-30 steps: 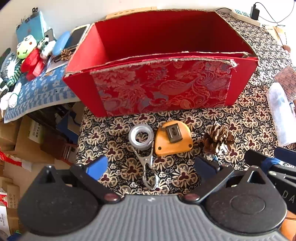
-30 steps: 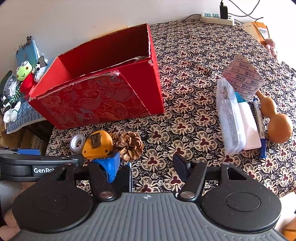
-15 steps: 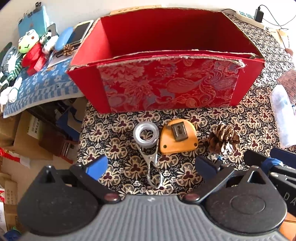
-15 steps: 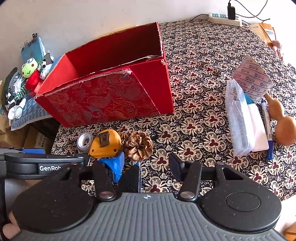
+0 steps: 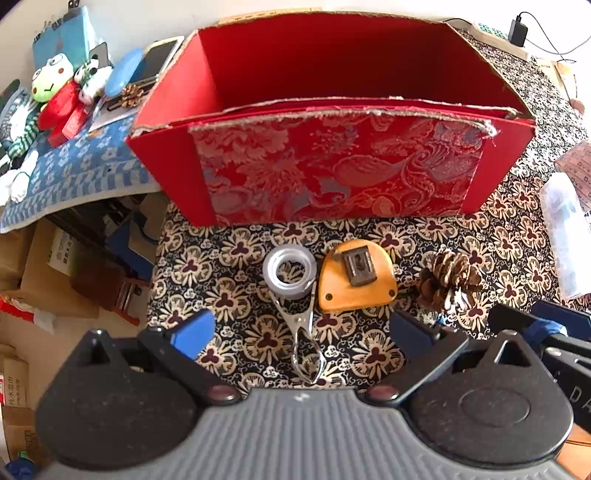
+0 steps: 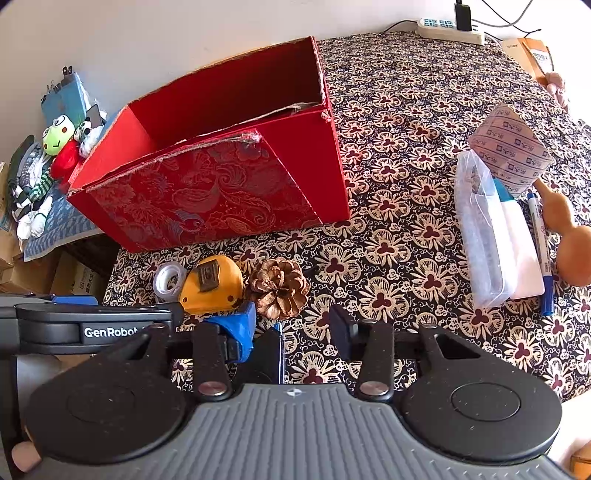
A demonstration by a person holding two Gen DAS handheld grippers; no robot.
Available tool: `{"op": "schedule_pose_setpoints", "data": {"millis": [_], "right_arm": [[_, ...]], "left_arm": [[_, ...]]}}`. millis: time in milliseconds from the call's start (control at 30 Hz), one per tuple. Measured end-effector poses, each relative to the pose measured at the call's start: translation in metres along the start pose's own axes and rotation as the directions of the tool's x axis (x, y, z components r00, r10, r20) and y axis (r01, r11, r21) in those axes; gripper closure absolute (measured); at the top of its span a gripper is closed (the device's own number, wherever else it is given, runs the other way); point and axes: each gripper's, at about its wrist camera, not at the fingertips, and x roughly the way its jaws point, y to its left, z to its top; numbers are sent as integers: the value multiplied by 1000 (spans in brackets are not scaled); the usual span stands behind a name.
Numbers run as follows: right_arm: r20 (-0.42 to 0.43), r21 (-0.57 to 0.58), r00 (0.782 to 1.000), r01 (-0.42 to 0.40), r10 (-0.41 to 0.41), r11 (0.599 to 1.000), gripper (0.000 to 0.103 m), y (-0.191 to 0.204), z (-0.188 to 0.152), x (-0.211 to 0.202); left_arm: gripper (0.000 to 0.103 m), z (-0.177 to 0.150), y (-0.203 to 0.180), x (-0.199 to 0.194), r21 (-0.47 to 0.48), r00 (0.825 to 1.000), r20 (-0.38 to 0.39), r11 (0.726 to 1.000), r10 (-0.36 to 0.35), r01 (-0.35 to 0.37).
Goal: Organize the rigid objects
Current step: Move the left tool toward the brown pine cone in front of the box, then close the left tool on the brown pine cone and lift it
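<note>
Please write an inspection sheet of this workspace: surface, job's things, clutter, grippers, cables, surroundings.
Surface: table under a flowered cloth.
Job's things: open red box; in front of it tape roll, orange tape measure, pine cone, metal clip.
Clutter: plastic bag, marker, gourd at the right.
Grippers: left gripper open over the clip; right gripper closing, nothing between its fingers.
Cables: power strip with plugged charger at the far edge.
Surroundings: soft toys, cardboard boxes at the left.
</note>
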Motion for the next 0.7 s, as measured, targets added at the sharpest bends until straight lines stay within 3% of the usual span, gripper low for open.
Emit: {"op": "schedule_pose_setpoints", "data": {"millis": [267, 433, 500, 600, 700], "right_arm": [[3, 25, 1000, -28, 28, 999, 80, -3, 5, 5], [-1, 86, 999, -52, 52, 995, 84, -17, 12, 9], [1, 104, 998, -69, 69, 992, 86, -24, 14, 9], [-16, 128, 993, -113, 116, 985, 87, -31, 17, 11], [-35, 160, 987, -152, 160, 975, 87, -40, 20, 14]], "left_arm": [[2, 2, 4, 8, 3, 1000, -11, 1000, -9, 9], [2, 4, 24, 9, -21, 995, 34, 996, -89, 90], [2, 2, 36, 8, -31, 986, 61, 987, -158, 160], [1, -3, 53, 7, -44, 955, 98, 958, -279, 284], [1, -13, 55, 6, -14, 936, 112, 942, -333, 336]]}}
